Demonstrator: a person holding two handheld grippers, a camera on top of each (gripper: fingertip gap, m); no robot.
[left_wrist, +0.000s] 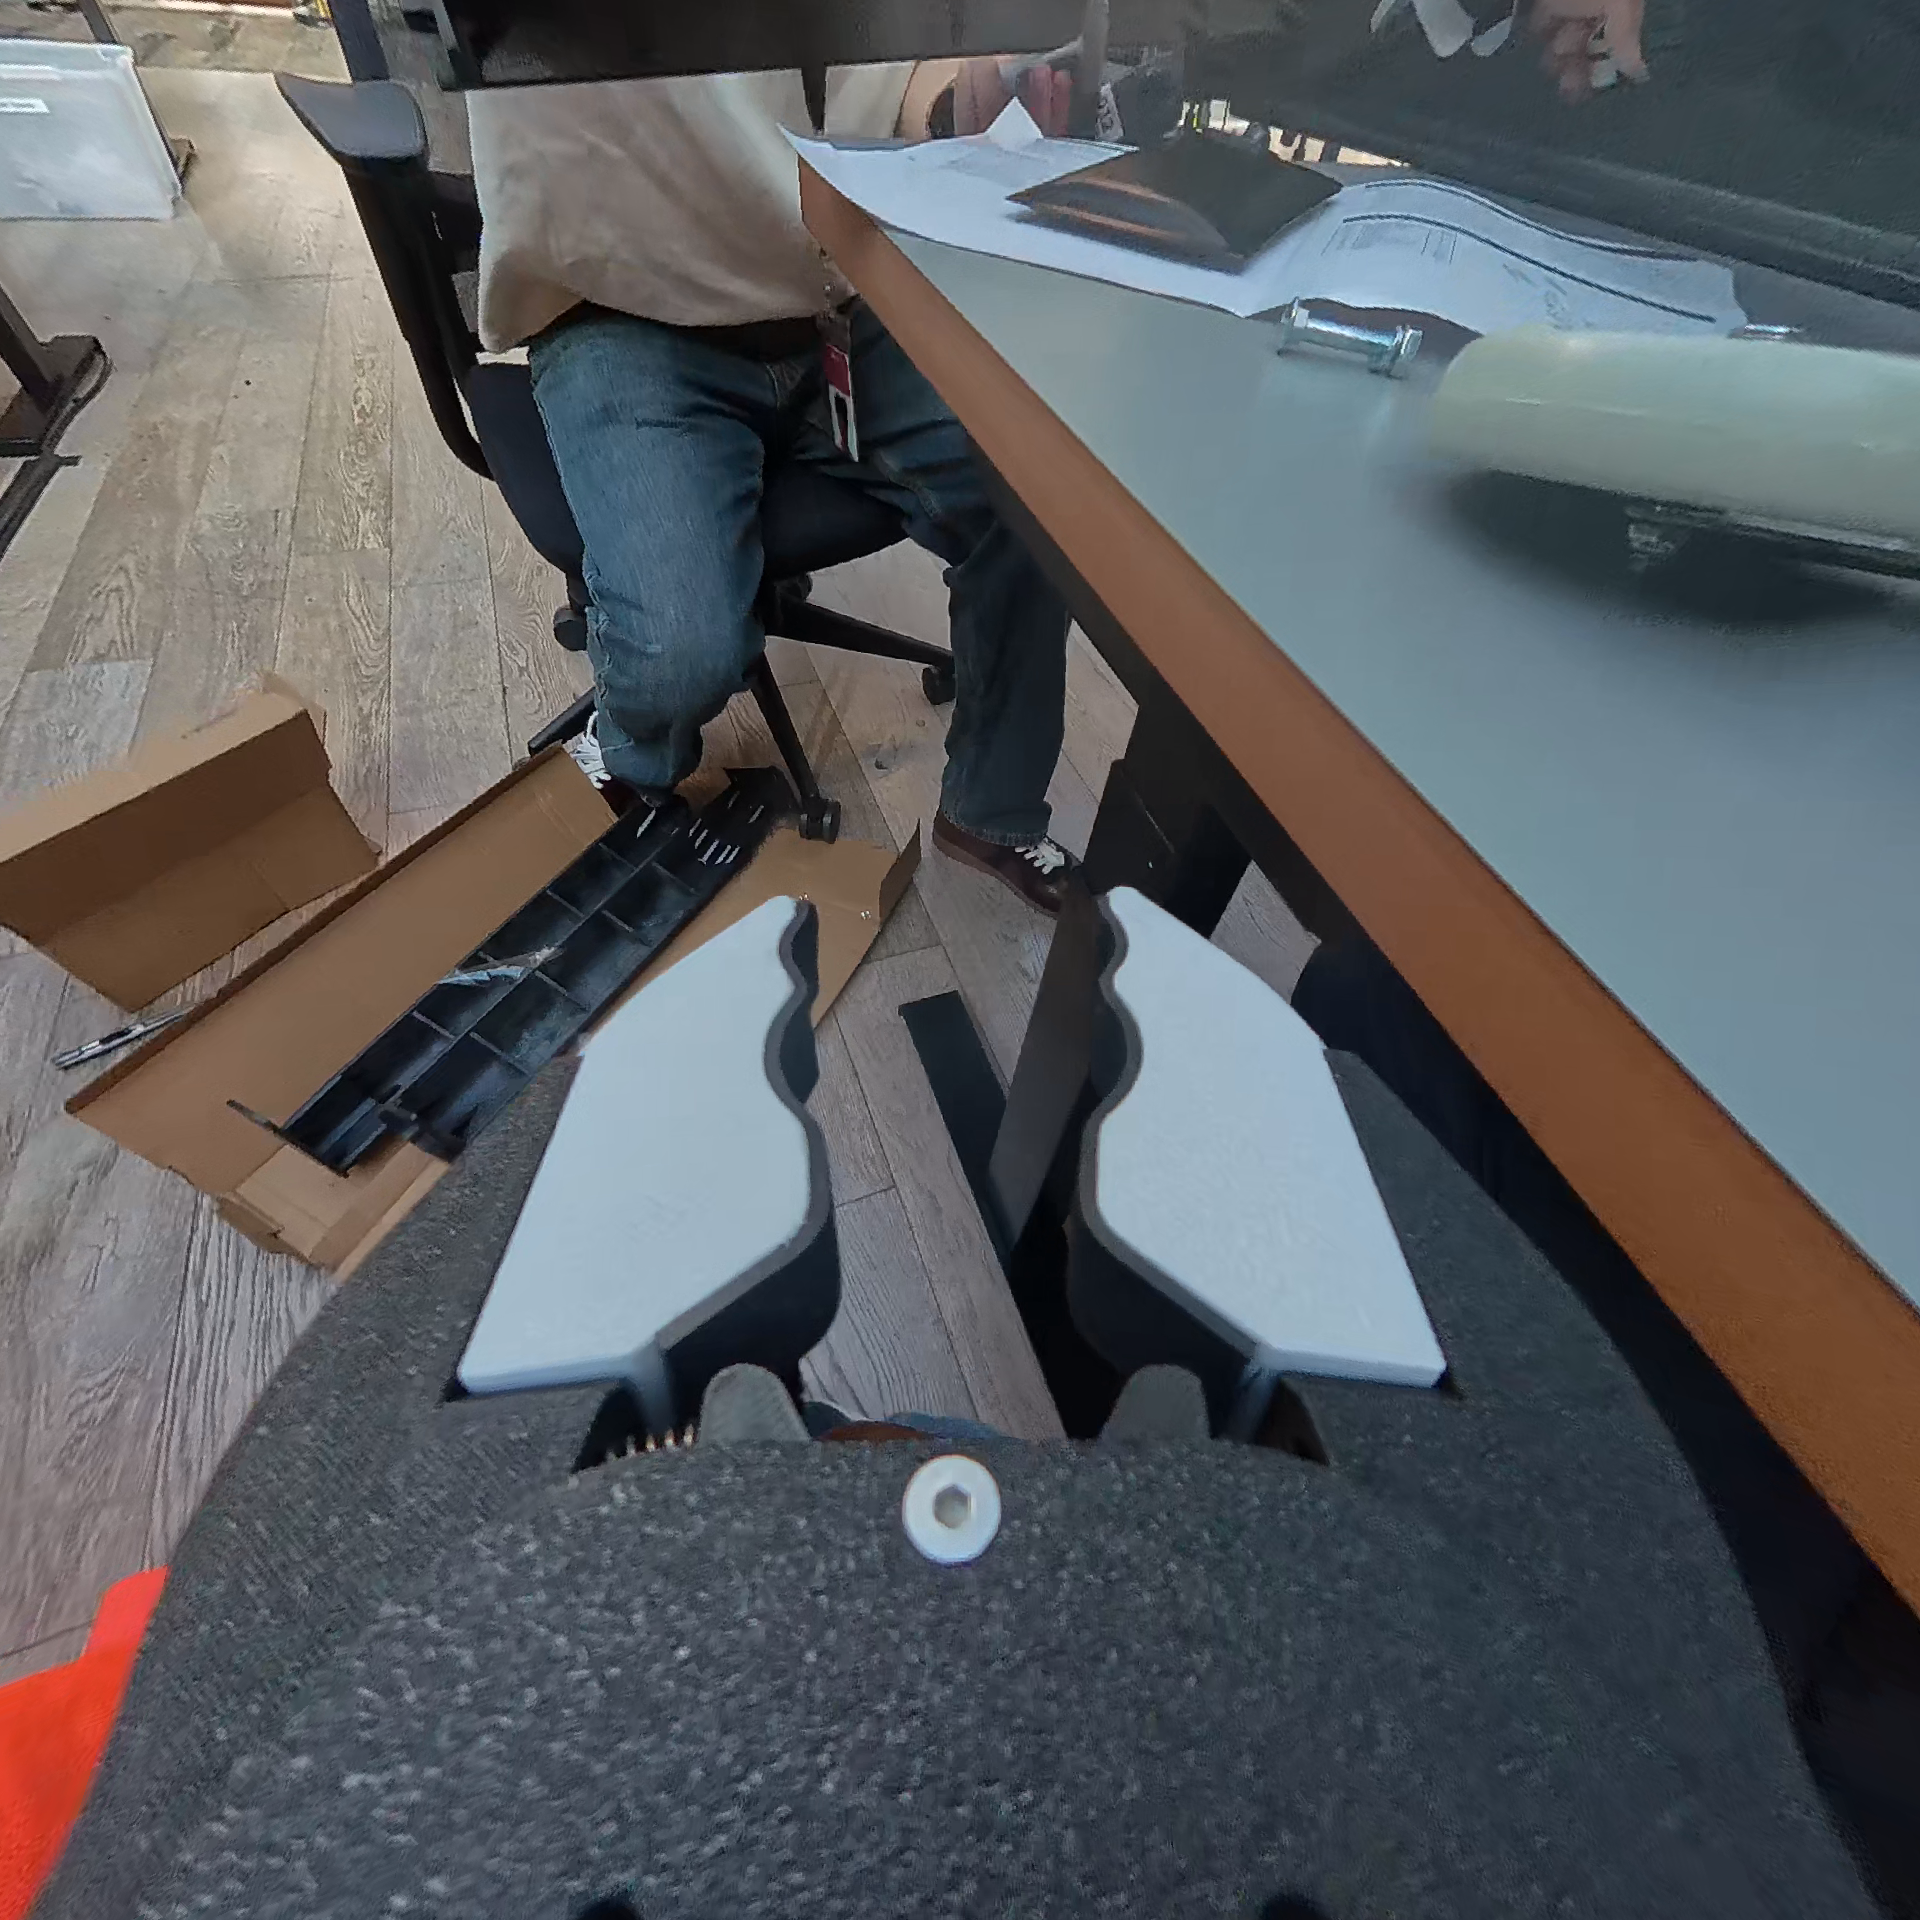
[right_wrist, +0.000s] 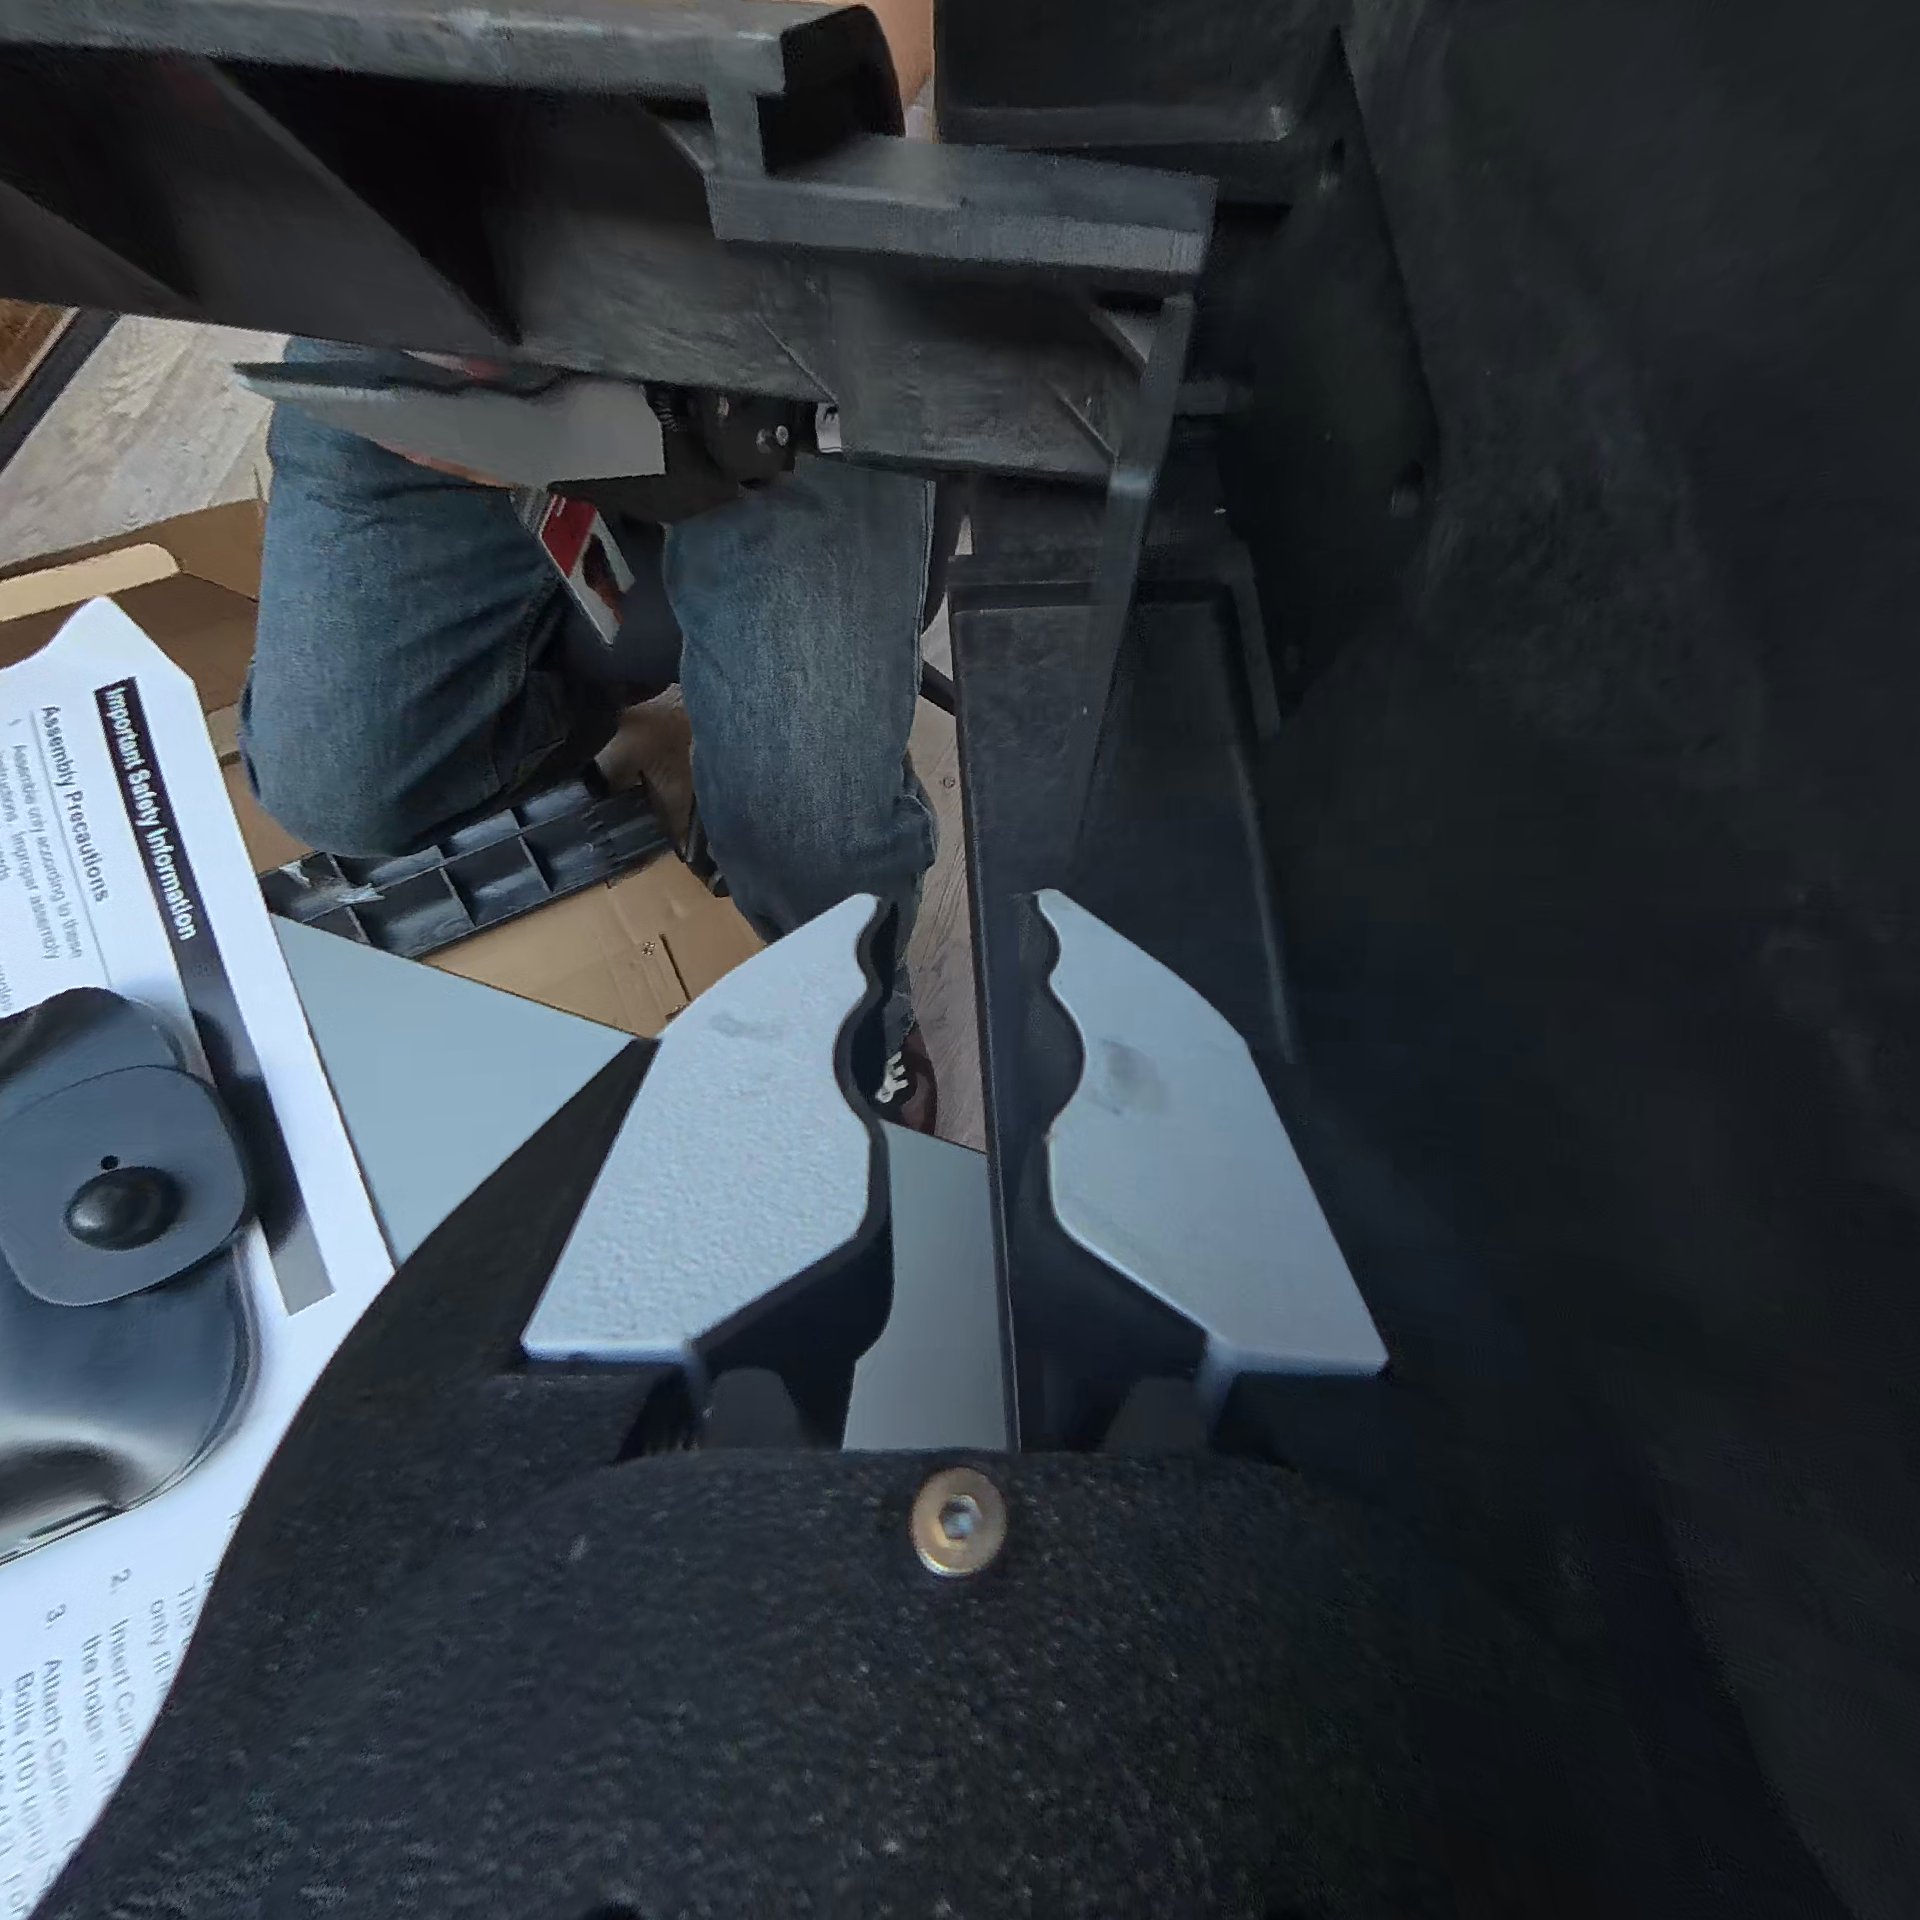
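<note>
Both of the 2 grippers have jaws apart and clamp nothing: the left gripper (left_wrist: 951, 914) hangs off the table (left_wrist: 1351, 831) edge above the floor, while the right gripper (right_wrist: 961, 914) has a black panel (right_wrist: 1029, 707) beside its right finger (right_wrist: 1164, 1091).

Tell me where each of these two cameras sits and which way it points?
Left wrist view: sits on the left gripper, aimed down past the table edge at the floor; its own open fingers show.
Right wrist view: sits on the right gripper, facing a black chair part close up; its own fingers show.
Both share the seated person in jeans, the ribbed black tray and the cardboard.
</note>
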